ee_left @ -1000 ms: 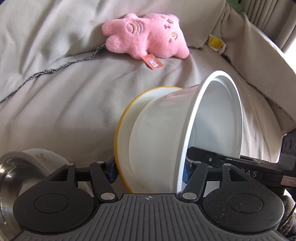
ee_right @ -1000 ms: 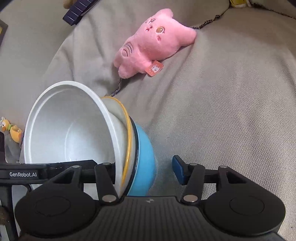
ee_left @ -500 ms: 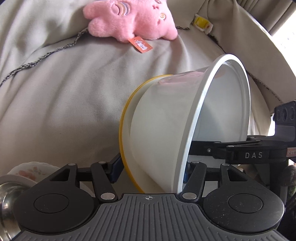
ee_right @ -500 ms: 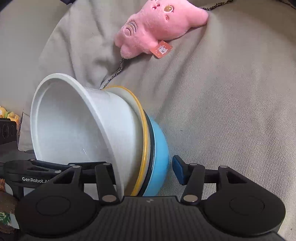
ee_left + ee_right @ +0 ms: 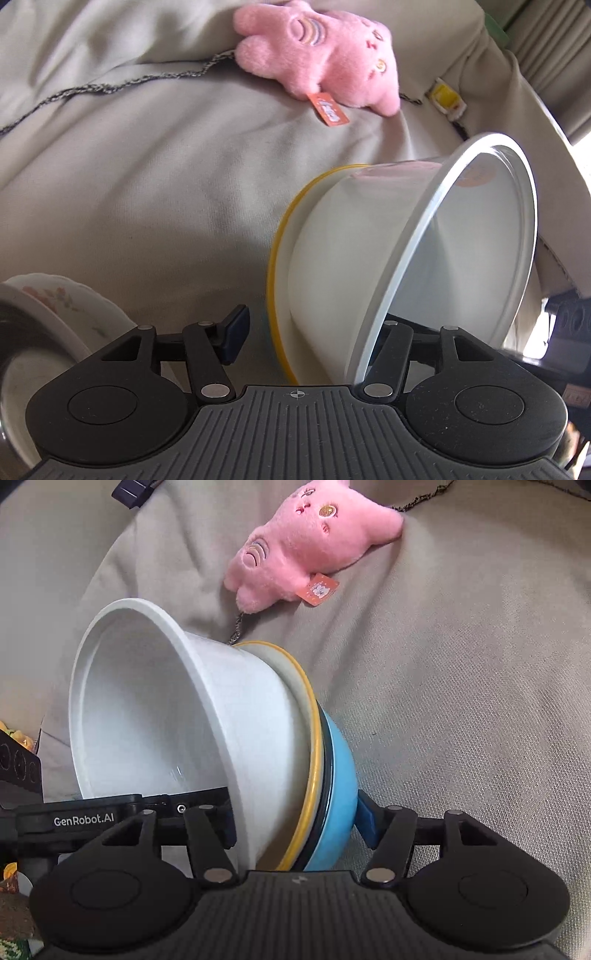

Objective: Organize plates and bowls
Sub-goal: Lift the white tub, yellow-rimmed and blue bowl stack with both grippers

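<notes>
While tilted on the grey cover [image 5: 461, 686], white bowl [image 5: 155, 716] nests in yellow-rimmed bowl [image 5: 308, 716], that in blue bowl [image 5: 341, 786]. Right gripper [image 5: 299, 823] pinches the stack. Left gripper [image 5: 314, 332]: spread around it, left pad clear. Floral bowl [image 5: 55, 306] lower left; plush [image 5: 325, 62] behind.

A home, likely a living room — a sofa draped in a wrinkled beige cover [image 5: 155, 192], a pink plush toy [image 5: 306, 550] lying on it, pleated curtains [image 5: 546, 48] behind, and household bowls [image 5: 207, 746] nested on the cushion.
</notes>
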Available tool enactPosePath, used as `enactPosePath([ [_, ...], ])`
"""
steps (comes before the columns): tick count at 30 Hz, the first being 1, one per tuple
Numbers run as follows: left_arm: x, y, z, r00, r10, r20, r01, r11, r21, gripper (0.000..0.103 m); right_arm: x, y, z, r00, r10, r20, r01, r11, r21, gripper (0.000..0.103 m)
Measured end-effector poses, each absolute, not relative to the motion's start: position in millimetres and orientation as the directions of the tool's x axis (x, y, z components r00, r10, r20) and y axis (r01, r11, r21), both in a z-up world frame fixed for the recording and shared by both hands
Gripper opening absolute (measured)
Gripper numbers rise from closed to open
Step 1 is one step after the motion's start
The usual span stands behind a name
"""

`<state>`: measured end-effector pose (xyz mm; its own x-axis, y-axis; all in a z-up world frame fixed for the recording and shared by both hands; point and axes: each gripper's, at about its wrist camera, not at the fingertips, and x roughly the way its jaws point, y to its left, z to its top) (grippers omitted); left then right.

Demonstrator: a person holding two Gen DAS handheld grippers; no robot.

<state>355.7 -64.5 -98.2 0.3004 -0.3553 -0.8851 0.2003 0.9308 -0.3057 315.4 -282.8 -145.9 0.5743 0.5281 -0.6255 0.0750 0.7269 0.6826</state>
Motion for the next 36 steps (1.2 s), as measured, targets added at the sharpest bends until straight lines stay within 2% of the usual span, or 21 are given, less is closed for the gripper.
enactPosePath([
  [5, 353.0, -78.4, -92.6, 0.317, -0.321, -0.892, 0.233, 0.938, -0.255, 0.053, 313.0, -289.8, -148.2, 0.589, 0.548, -0.594, 0.036, 0.716, 0.697, 0.060],
  [11, 347.6, -89.3, -92.5, 0.328, -0.268, -0.906, 0.222, 0.954, -0.202, 0.054, 315.4, -300.0, -150.8, 0.576, 0.580, -0.575, 0.012, 0.698, 0.716, 0.057],
  [15, 350.7, -88.2, -99.3, 0.245, -0.249, -0.937, 0.193, 0.960, -0.205, 0.052, 315.3, -301.2, -150.5, 0.563, 0.591, -0.577, 0.007, 0.695, 0.719, 0.057],
  [19, 349.1, -89.9, -97.8, 0.242, -0.241, -0.940, 0.193, 0.961, -0.197, 0.052, 314.5, -301.8, -151.7, 0.561, 0.598, -0.573, 0.015, 0.684, 0.729, 0.057],
  [36, 333.2, -128.9, -90.7, 0.315, -0.061, -0.947, 0.265, 0.964, 0.026, 0.053, 311.7, -314.1, -159.4, 0.552, 0.639, -0.536, 0.033, 0.625, 0.780, 0.050],
])
